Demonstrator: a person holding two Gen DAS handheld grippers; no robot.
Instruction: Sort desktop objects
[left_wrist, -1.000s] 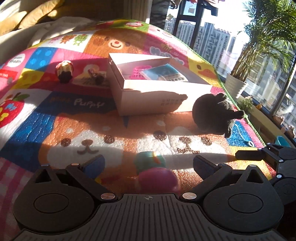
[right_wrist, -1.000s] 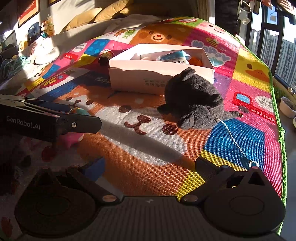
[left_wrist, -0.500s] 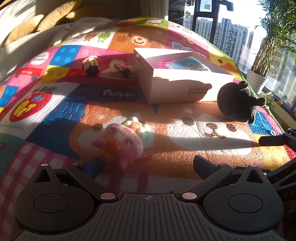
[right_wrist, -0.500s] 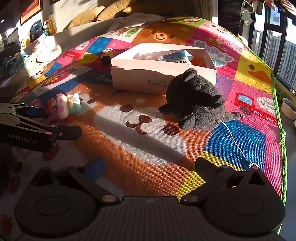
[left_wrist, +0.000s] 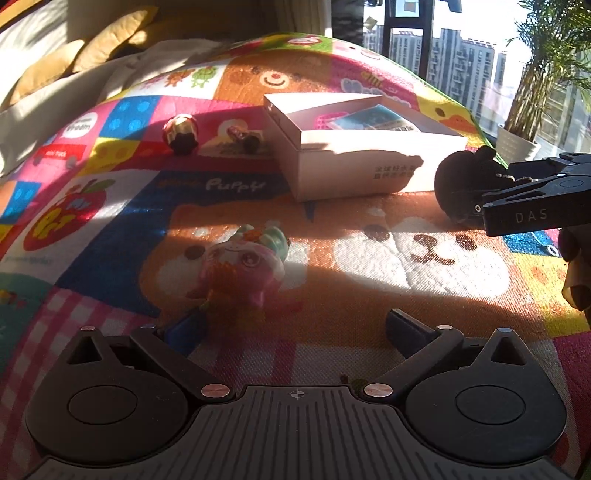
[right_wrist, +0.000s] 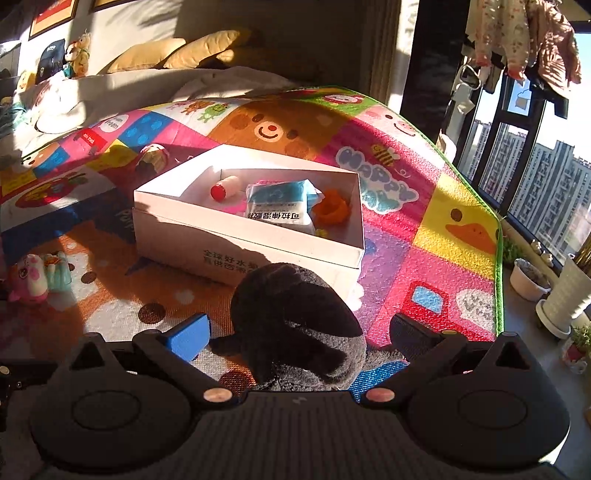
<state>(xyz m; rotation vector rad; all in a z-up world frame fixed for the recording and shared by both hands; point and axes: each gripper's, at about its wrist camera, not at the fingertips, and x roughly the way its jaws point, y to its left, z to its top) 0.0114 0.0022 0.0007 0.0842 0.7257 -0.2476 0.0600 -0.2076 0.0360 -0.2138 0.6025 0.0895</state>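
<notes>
A black plush toy (right_wrist: 295, 325) lies on the colourful play mat (right_wrist: 424, 229), just in front of the open white box (right_wrist: 251, 236). My right gripper (right_wrist: 299, 334) is open, its fingers on either side of the plush without pressing it. The box holds a tissue pack (right_wrist: 280, 203), an orange item (right_wrist: 330, 208) and a small red-and-white item (right_wrist: 225, 186). A pink toy figure (left_wrist: 243, 262) lies on its side on the mat, a little ahead of my open left gripper (left_wrist: 295, 328) and nearer its left finger. The right gripper (left_wrist: 535, 199) also shows at the far right in the left wrist view, over the plush (left_wrist: 461, 181).
A red-and-gold round toy (left_wrist: 181, 129) and a small dark toy (left_wrist: 245, 136) sit on the mat left of the box (left_wrist: 369, 173). Cushions and bedding lie behind the mat. Potted plants (right_wrist: 565, 295) and a window stand past the mat's right edge.
The left gripper has drawn back from the pink toy, which now lies free on the mat. The right gripper has moved forward so the black plush sits between its fingers.
</notes>
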